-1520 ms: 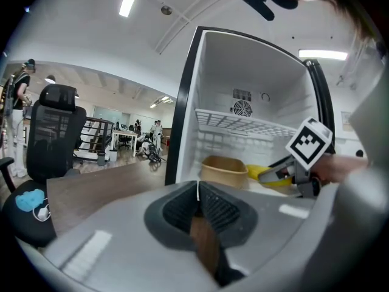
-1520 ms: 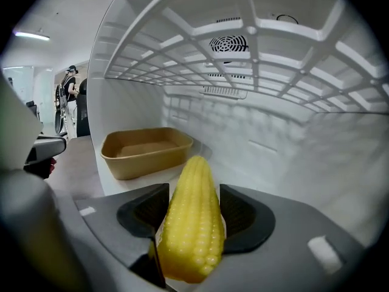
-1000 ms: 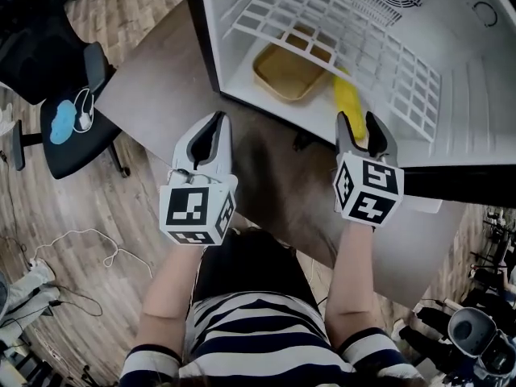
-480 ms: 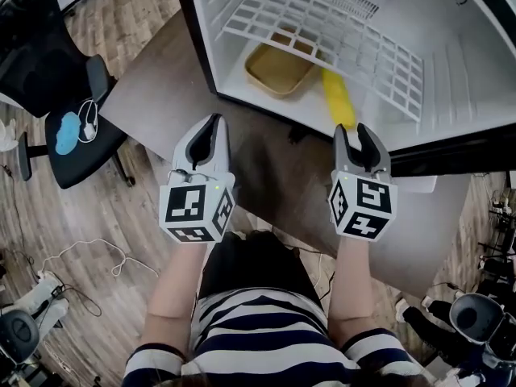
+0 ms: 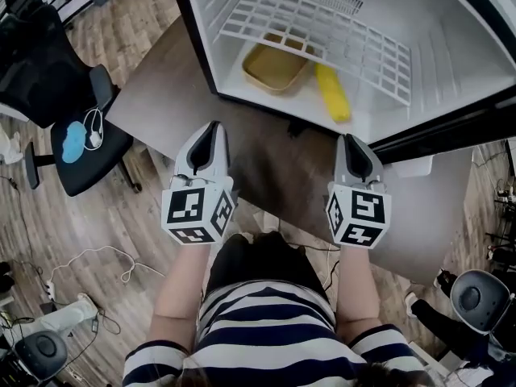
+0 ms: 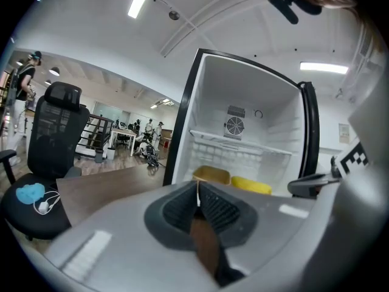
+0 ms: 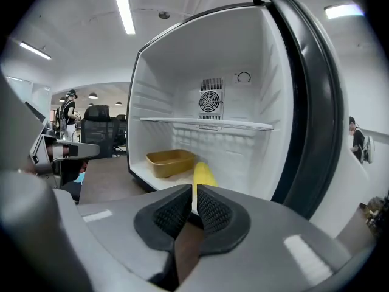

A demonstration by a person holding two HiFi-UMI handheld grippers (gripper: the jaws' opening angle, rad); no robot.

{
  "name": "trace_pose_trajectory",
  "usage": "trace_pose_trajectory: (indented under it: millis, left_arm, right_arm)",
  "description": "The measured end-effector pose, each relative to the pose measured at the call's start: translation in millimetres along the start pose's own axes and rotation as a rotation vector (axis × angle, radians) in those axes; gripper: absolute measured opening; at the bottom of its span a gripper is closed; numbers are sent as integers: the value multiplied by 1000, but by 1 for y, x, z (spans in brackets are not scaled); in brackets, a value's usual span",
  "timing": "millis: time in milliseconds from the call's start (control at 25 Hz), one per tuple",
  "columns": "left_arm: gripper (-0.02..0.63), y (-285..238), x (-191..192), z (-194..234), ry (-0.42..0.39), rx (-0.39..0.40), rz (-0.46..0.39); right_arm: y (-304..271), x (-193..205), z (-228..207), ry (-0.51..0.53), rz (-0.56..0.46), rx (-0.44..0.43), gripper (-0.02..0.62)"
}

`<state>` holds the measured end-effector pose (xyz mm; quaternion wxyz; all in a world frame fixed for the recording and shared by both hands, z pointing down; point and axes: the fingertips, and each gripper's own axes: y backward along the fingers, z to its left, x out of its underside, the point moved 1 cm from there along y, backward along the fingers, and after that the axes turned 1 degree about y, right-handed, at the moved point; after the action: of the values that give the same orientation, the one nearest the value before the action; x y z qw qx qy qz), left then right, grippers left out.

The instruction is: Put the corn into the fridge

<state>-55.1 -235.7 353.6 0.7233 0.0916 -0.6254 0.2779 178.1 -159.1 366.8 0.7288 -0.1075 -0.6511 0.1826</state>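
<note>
right gripper [image 5: 353,142] withdrew, jaws closing empty | corn [image 5: 332,93]: 1 | tray [image 5: 263,71]: 1

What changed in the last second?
The right tongs drew back from the corn toward the person. Their jaws have just been closing, with nothing between them. The corn lies where it was, on the floor of the fridge beside the tray. The left tongs stayed shut and empty.
</note>
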Motion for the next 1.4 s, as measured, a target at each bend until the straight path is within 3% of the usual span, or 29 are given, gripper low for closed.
trace_pose_trajectory:
  millis: [160, 560, 1400]
  left_arm:
    - [0, 9, -1, 2, -10, 2, 7]
    - [0, 23, -7, 6, -24, -10, 4]
    - [0, 38, -19, -4, -49, -22, -4]
  right_arm:
    - [12, 3, 2, -4, -6, 1, -8]
    - [26, 11, 7, -84, -10, -43, -8]
    - [39, -2, 5, -115, -30, -114, -8]
